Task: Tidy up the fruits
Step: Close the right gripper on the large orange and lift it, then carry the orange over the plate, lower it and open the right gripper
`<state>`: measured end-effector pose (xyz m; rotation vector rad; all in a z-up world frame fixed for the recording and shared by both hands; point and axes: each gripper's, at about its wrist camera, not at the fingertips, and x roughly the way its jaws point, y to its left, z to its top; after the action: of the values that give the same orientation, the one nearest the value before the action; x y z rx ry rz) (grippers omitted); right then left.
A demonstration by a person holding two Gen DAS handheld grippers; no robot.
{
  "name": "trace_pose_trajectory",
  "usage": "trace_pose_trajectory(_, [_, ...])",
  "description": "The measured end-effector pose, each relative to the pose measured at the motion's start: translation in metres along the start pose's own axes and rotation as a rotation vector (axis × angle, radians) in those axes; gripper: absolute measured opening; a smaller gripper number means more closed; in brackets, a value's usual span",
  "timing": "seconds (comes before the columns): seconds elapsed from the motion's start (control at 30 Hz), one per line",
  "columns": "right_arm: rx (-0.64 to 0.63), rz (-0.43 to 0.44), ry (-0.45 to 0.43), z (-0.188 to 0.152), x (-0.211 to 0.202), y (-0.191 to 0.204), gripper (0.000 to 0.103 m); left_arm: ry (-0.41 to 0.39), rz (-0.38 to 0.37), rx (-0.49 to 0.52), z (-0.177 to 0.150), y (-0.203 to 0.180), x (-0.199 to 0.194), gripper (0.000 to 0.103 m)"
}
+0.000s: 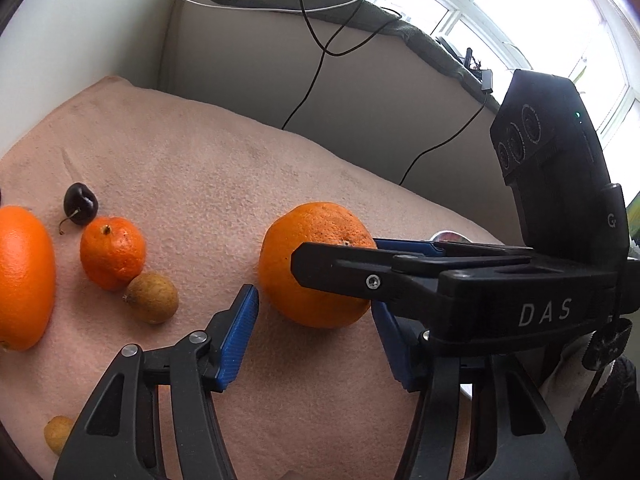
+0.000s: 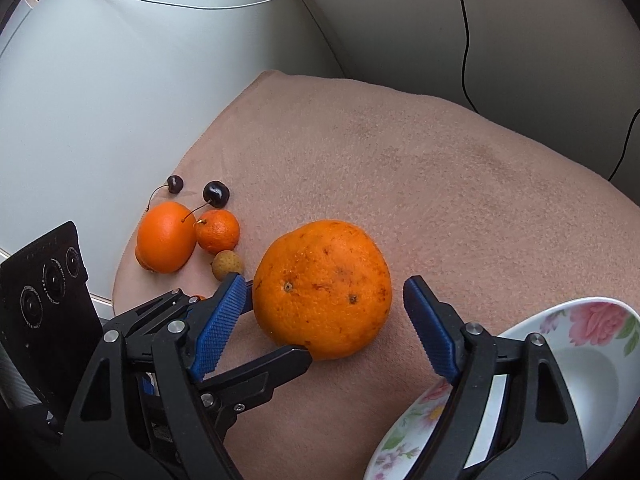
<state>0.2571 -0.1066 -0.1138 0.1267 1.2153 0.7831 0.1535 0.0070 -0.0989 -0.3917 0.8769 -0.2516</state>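
A big speckled orange (image 1: 316,264) (image 2: 322,288) rests on the pink cloth (image 1: 192,168) (image 2: 440,184). My left gripper (image 1: 316,340) is open, its blue pads either side of the orange's near side, not touching. My right gripper (image 2: 324,320) is open around the same orange from the other side, with gaps at both pads. Its body (image 1: 520,280) crosses the left wrist view. A smooth orange (image 1: 22,276) (image 2: 166,236), a mandarin (image 1: 112,252) (image 2: 218,230), a longan (image 1: 152,297) (image 2: 227,265) and cherries (image 1: 80,203) (image 2: 216,193) lie grouped at the left.
A floral white bowl (image 2: 600,344) sits at the lower right by my right gripper. A second small yellowish fruit (image 1: 56,432) lies near my left gripper. Black cables (image 1: 312,40) hang down the grey sofa back behind the cloth. A white wall panel (image 2: 100,100) stands left.
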Motion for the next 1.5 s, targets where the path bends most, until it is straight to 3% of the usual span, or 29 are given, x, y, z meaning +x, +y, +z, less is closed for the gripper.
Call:
trace_pose_trajectory(0.73, [0.031,0.018,-0.020,-0.004,-0.006,0.009,0.076,-0.015,0.013,0.035,-0.002,-0.003,-0.005,0.058])
trace_pose_trajectory(1.13, [0.018,0.005,-0.075,-0.015,-0.046,0.015,0.076,-0.060,-0.003,0.085,-0.002,-0.025,-0.026,0.058])
trace_pose_trajectory(1.5, [0.049,-0.038,-0.111,-0.037,-0.083,0.001,0.076,-0.050,-0.052,0.134,-0.005,-0.061,-0.021,0.058])
